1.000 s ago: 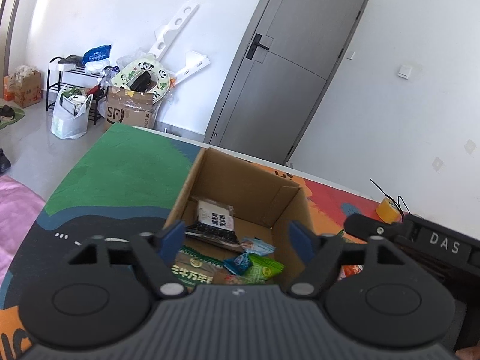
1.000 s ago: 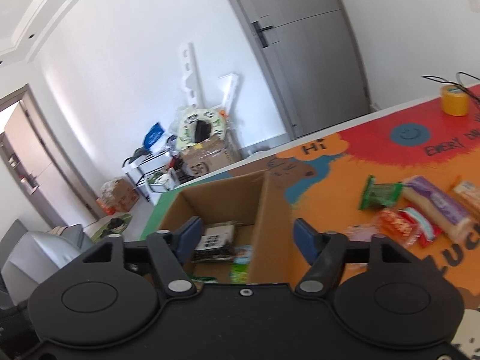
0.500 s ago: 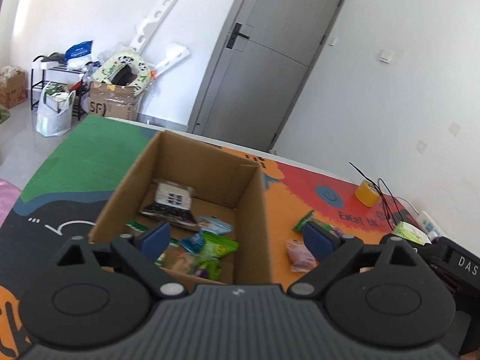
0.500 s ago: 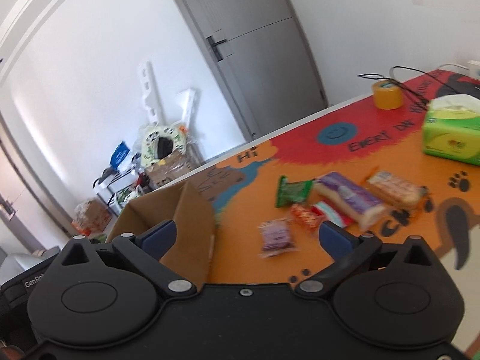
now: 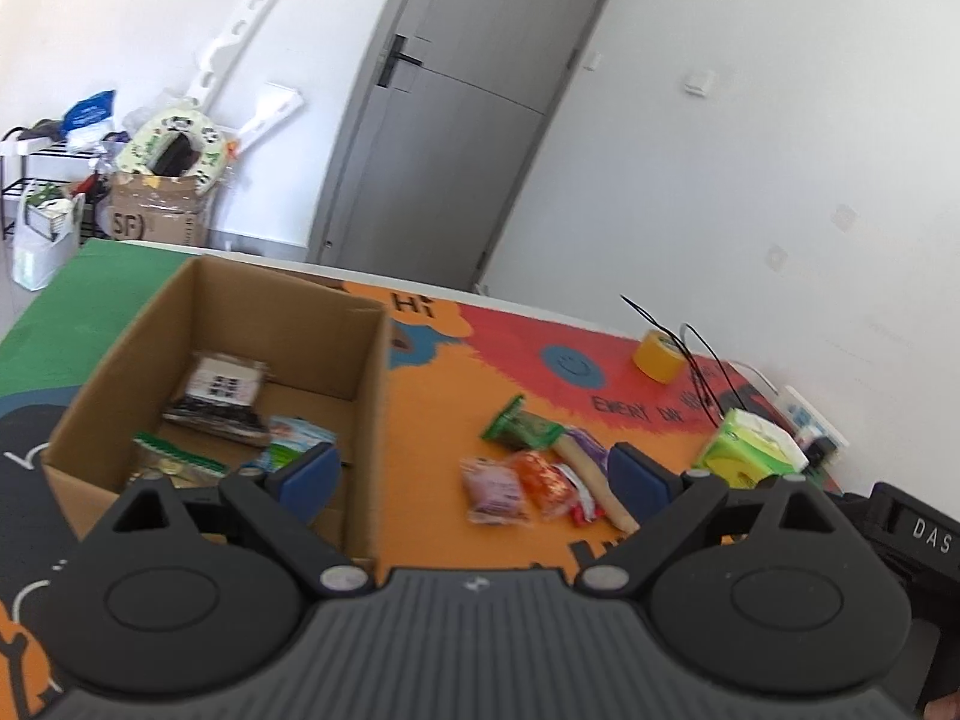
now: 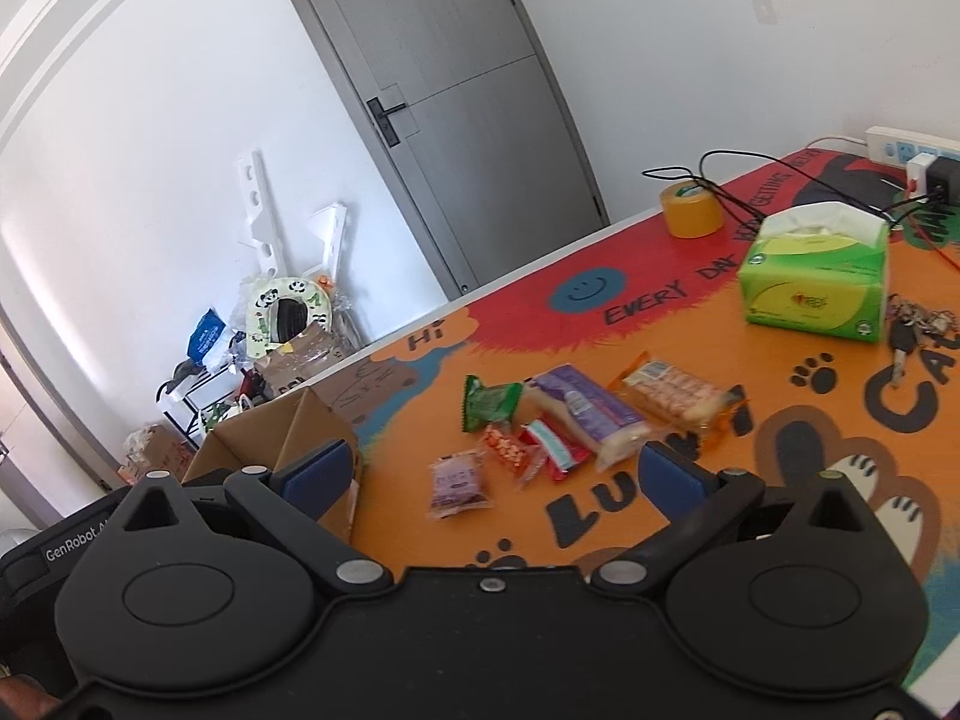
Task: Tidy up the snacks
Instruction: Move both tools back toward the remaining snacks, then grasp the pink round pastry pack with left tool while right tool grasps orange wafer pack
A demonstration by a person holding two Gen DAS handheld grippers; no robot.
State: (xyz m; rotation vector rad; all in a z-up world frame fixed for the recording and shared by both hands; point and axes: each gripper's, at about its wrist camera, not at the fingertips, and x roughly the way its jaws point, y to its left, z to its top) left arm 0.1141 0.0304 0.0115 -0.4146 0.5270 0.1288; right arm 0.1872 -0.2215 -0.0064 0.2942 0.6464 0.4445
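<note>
Brown cardboard box [image 5: 240, 360] is sitting on the colourful counter [image 6: 660, 312] beside loose plastic snack packets [image 6: 540, 420]; left claw [image 5: 474, 474] and right claw [image 6: 498, 474] are gaping wide, both empty.

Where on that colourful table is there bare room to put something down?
Bare mat lies between the cardboard box and the snack pile, and between that pile and the tissue pack. It is crowded around the snacks, and by the keys and cables.

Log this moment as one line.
left gripper: open, empty | right gripper: open, empty | cardboard box: partly filled | snack packets: loose on mat
</note>
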